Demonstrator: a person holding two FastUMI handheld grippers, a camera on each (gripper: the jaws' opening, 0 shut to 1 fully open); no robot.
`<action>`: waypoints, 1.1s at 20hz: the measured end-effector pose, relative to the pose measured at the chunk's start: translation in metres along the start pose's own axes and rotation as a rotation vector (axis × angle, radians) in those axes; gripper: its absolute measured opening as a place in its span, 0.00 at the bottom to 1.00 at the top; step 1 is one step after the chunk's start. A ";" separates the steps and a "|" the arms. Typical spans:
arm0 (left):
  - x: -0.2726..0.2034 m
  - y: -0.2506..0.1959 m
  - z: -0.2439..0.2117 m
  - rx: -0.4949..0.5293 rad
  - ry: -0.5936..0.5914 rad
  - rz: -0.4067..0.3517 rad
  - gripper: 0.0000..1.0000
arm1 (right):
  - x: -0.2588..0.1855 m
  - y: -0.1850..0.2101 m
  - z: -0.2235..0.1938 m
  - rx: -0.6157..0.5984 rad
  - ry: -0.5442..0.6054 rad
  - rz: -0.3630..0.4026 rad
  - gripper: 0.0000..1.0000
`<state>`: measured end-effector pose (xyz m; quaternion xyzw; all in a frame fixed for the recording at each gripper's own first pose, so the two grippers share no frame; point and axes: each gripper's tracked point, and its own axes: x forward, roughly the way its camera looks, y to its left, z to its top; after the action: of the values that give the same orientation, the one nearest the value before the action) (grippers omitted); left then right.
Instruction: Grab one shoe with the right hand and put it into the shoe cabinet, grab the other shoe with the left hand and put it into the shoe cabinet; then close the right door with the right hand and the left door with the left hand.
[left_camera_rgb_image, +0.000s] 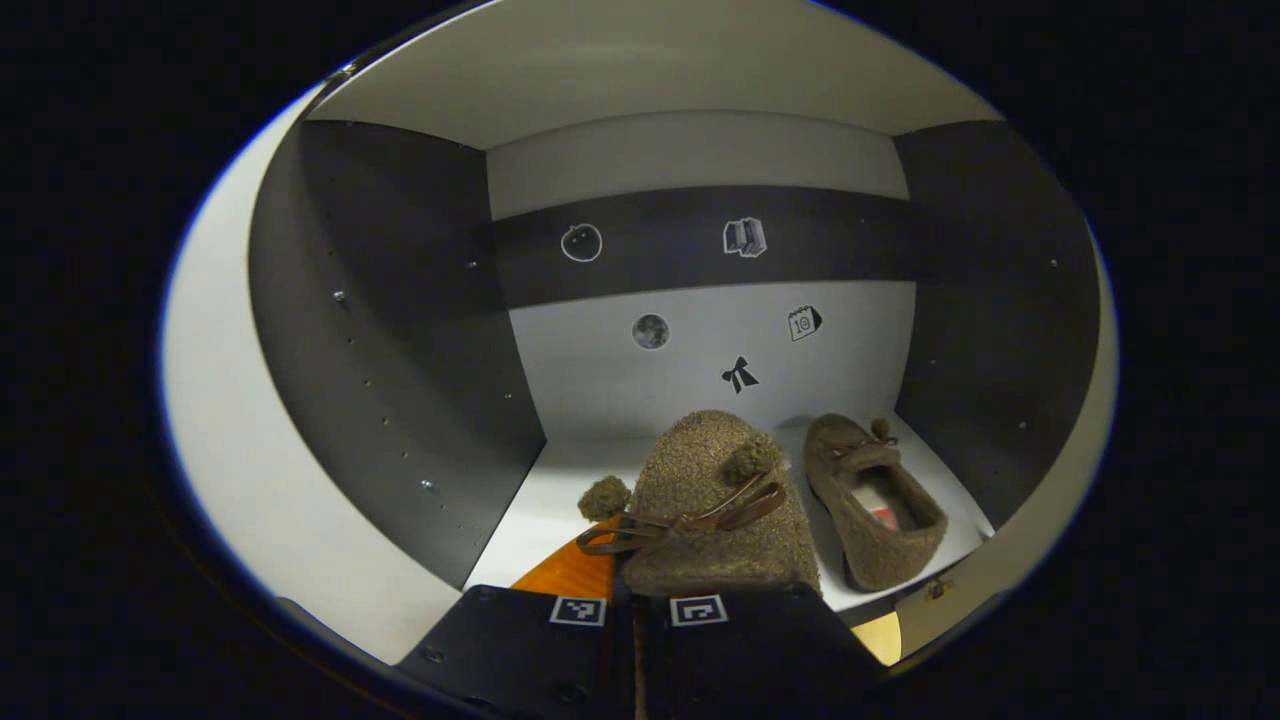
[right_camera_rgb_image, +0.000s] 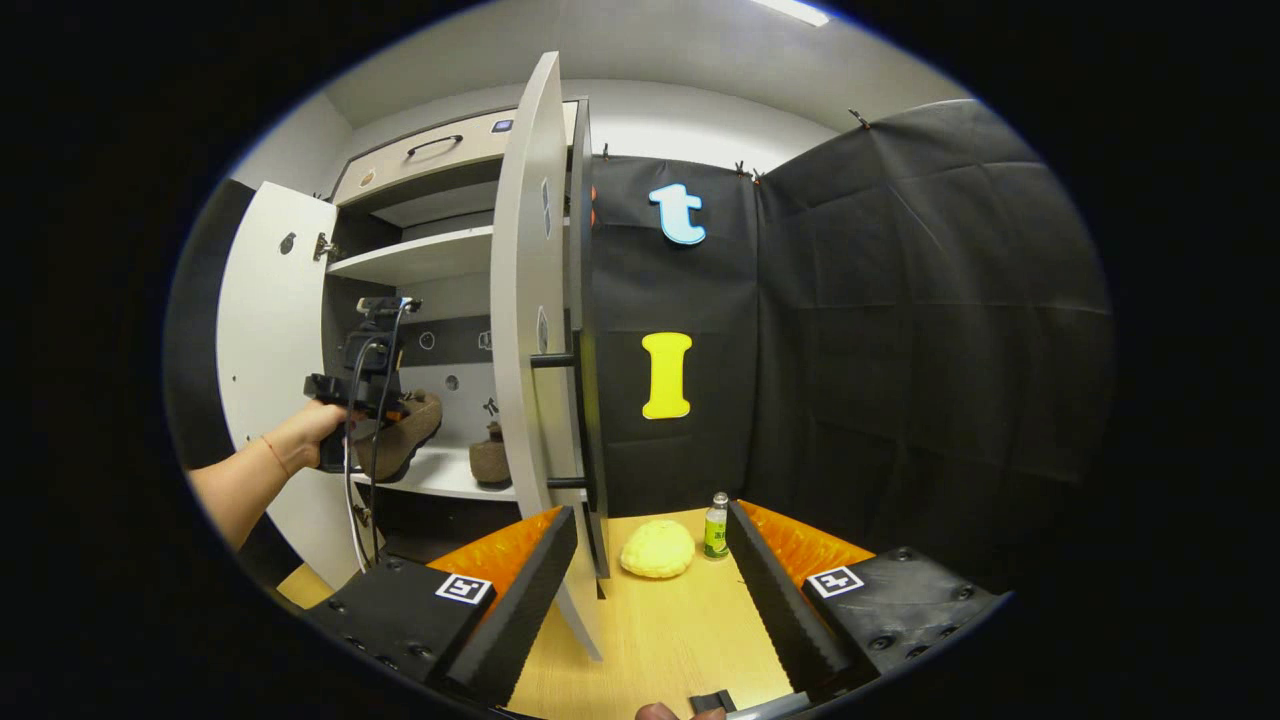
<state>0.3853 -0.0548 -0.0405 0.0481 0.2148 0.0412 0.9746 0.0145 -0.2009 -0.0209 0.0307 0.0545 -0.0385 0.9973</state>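
Seen from the right gripper view, a hand (right_camera_rgb_image: 318, 432) holds the left gripper (right_camera_rgb_image: 400, 420) inside the shoe cabinet (right_camera_rgb_image: 275, 330), just above the shelf (right_camera_rgb_image: 440, 475). Its fingers (left_camera_rgb_image: 690, 600) pinch the heel of a fuzzy slipper (left_camera_rgb_image: 705, 505), toe pointing inward. The other slipper (left_camera_rgb_image: 872, 500) already lies on the shelf to its right. These look light, soft and floppy, so the heel rim is probably the best hold. The right door (right_camera_rgb_image: 530, 330) stands open; the right gripper (right_camera_rgb_image: 650, 600) waits over the counter (right_camera_rgb_image: 660, 630), fingers wide and empty
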 end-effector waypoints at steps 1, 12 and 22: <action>0.015 0.001 0.001 0.010 0.020 0.015 0.09 | 0.002 -0.003 0.000 -0.001 0.001 -0.007 0.99; 0.108 -0.015 -0.018 0.168 0.140 0.057 0.09 | 0.022 -0.034 -0.006 -0.015 0.028 -0.064 0.99; 0.095 -0.008 -0.022 0.214 0.167 0.086 0.25 | 0.031 -0.035 -0.004 0.029 0.041 -0.043 0.98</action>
<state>0.4620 -0.0512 -0.1001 0.1575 0.2959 0.0636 0.9400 0.0423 -0.2381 -0.0301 0.0448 0.0748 -0.0599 0.9944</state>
